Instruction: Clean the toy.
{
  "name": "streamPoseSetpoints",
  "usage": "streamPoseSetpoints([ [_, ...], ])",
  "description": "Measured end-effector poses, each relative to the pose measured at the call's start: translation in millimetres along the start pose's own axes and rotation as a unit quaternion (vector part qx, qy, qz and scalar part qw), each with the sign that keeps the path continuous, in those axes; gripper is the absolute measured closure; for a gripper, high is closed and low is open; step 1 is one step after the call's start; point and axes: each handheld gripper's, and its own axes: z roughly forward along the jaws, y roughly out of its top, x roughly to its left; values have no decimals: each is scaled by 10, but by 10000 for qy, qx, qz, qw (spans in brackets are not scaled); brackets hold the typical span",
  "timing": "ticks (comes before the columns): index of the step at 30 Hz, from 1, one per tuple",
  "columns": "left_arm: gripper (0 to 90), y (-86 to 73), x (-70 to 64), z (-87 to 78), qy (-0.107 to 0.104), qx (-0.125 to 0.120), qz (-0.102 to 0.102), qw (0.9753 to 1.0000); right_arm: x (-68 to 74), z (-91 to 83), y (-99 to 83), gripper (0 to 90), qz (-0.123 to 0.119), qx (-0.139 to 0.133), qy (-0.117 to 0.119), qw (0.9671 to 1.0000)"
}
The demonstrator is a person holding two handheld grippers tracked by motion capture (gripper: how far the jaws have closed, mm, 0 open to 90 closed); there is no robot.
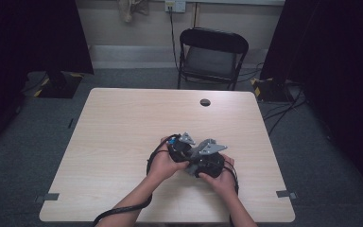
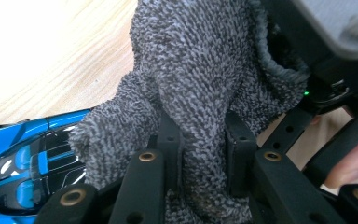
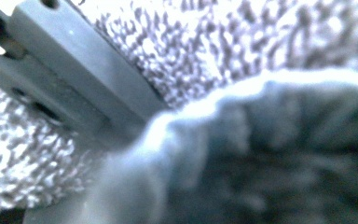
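A speckled grey-and-black cloth is seen, a glossy blue toy car with black panels, black fingers, and a pale wood-grain worktop.

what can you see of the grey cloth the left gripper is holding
The grey cloth looks like looped terry, speckled dark and light grey, with a smoother hemmed edge at the upper right. It is bunched and hangs in folds, pinched between the left gripper jaws. A flap droops over a blue toy car on the wooden table. The right gripper view shows it blurred, very close.
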Motion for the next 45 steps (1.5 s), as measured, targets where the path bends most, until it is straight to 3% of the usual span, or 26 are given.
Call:
streamPoseSetpoints([
  [6, 726, 10, -64, 26, 239, 59, 225, 9994, 0, 0, 0, 255, 0, -3, 0, 10000],
  [11, 724, 6, -57, 29, 239, 30, 199, 9995, 0, 0, 0, 255, -1, -4, 0, 10000],
  [17, 724, 34, -39, 34, 268, 22, -34, 9996, -2, 0, 0, 255, -5, -6, 0, 10000],
  [35, 723, 98, 137, 7, 675, -23, -155, 9976, -1, -1, 0, 255, -14, 9, 6, 10000],
  [45, 722, 99, 254, -7, 800, -103, -256, 9964, -1, -1, 0, 255, -17, 8, 5, 10000],
])
